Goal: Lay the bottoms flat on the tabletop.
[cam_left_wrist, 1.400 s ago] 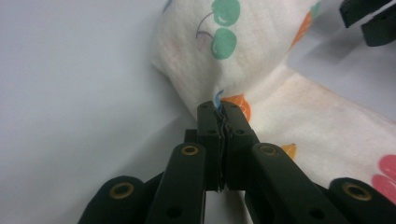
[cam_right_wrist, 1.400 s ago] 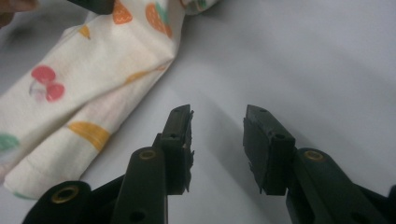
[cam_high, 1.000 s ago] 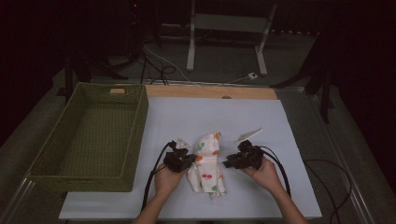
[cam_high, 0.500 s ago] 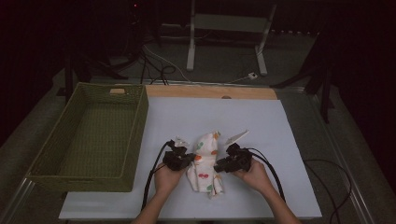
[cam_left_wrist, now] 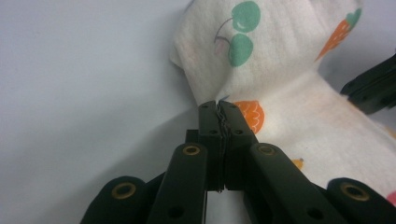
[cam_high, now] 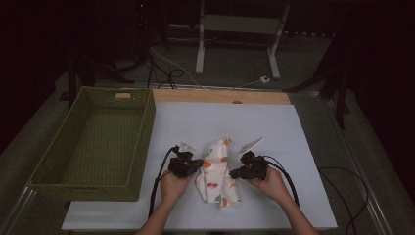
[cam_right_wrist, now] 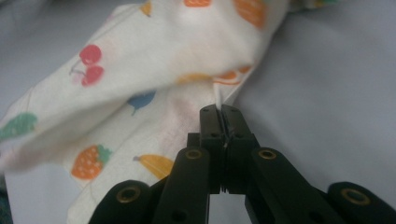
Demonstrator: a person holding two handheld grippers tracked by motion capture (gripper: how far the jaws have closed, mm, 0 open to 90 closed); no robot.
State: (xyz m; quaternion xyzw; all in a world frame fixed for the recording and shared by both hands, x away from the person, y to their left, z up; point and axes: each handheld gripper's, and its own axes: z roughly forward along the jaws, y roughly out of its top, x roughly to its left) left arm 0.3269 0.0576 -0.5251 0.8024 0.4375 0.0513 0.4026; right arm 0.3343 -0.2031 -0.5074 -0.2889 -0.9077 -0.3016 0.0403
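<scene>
A white cloth (cam_high: 218,171) printed with cherries, carrots and strawberries lies crumpled on the white table sheet (cam_high: 220,122), between my two grippers. My left gripper (cam_high: 198,164) is at the cloth's left edge. In the left gripper view its jaws (cam_left_wrist: 218,105) are shut on a fold of the cloth (cam_left_wrist: 261,60). My right gripper (cam_high: 235,173) is at the cloth's right edge. Its jaws (cam_right_wrist: 219,110) have just been closing and now pinch the hem of the cloth (cam_right_wrist: 154,70). The right gripper's black tips (cam_left_wrist: 373,88) show at the right edge of the left gripper view.
A green woven basket (cam_high: 147,127) stands on the left of the table, beside the white sheet. A strip of bare wood (cam_high: 220,96) runs along the table's far edge. Black cables (cam_high: 159,181) trail from both grippers toward the person.
My right gripper has moved left to the cloth's right edge and closed on it. The cloth has bunched narrower. The left gripper has stayed put, shut on the cloth.
</scene>
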